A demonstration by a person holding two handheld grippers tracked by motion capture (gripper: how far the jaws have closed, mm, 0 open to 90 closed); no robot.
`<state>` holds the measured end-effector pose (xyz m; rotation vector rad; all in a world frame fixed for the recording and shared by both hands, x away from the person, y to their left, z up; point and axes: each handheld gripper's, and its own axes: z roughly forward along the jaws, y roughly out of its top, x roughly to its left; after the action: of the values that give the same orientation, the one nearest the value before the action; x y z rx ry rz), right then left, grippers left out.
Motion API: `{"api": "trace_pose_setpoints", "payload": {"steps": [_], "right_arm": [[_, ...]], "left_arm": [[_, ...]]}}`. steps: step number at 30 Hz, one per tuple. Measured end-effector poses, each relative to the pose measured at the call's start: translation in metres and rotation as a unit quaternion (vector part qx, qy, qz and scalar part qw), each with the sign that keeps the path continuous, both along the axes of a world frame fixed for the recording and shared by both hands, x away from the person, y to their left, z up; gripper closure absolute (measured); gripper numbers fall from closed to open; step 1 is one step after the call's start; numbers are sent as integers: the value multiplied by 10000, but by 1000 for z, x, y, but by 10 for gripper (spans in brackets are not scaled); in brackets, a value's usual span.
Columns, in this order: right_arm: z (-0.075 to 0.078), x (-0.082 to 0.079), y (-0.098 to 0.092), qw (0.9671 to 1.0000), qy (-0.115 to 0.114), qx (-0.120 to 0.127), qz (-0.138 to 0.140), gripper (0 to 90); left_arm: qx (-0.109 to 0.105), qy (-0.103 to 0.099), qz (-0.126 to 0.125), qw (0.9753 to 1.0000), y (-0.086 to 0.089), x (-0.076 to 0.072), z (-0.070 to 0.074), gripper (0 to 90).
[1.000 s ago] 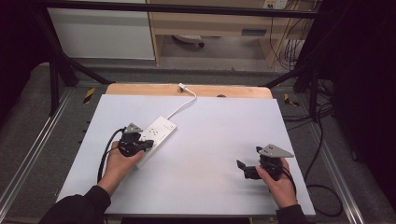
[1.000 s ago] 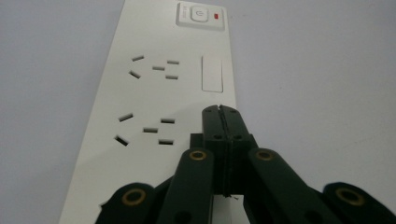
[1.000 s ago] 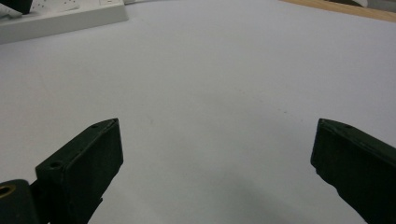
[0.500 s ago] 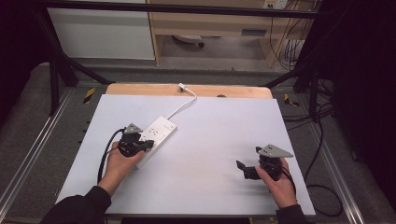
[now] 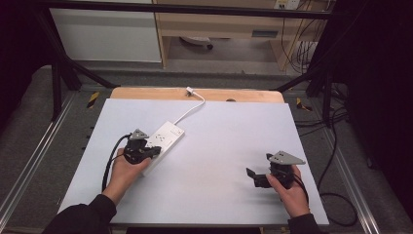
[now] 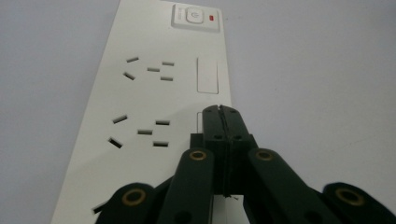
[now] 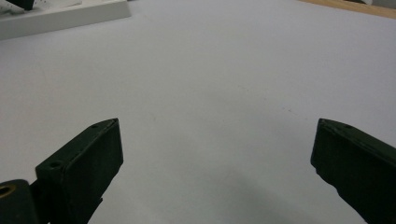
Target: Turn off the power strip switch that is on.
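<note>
- High view: a white power strip (image 5: 163, 142) lies at an angle on the left part of the pale surface (image 5: 219, 131), and its white cord (image 5: 191, 106) runs to the far edge.
- The left gripper (image 5: 155, 151) sits over the strip's near end, with its jaws pressed together above the strip's face in the left gripper view.
- The right gripper (image 5: 253, 176) rests near the right, well apart from the strip, with its jaws spread wide over bare surface.

white power strip (image 5: 164, 141) on table (image 5: 234, 136) | cord (image 5: 192, 105) to far edge
</note>
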<state>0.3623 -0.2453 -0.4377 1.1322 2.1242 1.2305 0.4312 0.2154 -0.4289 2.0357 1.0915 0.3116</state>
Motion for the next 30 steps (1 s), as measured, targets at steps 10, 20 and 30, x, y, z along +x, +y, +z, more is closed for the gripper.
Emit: {"api": "trace_pose_setpoints", "payload": {"steps": [10, 20, 30], "right_arm": [[0, 0, 1, 10000, 4, -1, 0, 28], [-1, 0, 1, 10000, 14, -26, 18, 28], [-1, 0, 2, 10000, 20, -41, 45, 28]], "left_arm": [[-28, -4, 4, 10000, 0, 0, -1, 900], [-1, -6, 2, 10000, 0, 0, 0, 900], [-23, 66, 0, 10000, -1, 0, 0, 900]]}}
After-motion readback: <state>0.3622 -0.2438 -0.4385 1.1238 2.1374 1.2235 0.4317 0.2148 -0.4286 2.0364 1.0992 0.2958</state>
